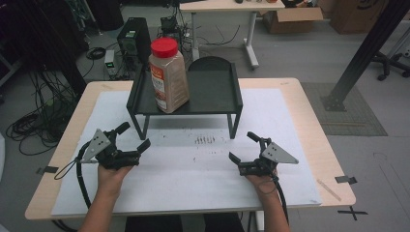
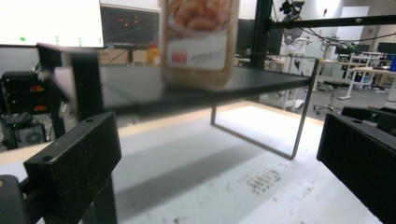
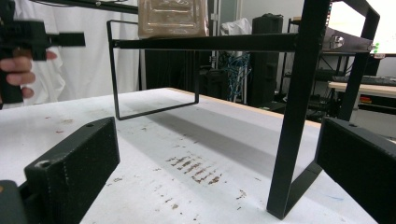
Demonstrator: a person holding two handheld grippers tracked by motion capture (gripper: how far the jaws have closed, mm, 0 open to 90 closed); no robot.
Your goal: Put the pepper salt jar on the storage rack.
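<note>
Both grippers, left gripper and right gripper, are resting low in frame, jaws spread and empty; the red-lidded spice jar is sitting untouched on the black shelf riser, so nothing looks begun.

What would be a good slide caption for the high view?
Two open hand-held grippers, left and right, wait before a red-capped jar on a black shelf.

Open table ahead; black shelf blocks beyond.
</note>
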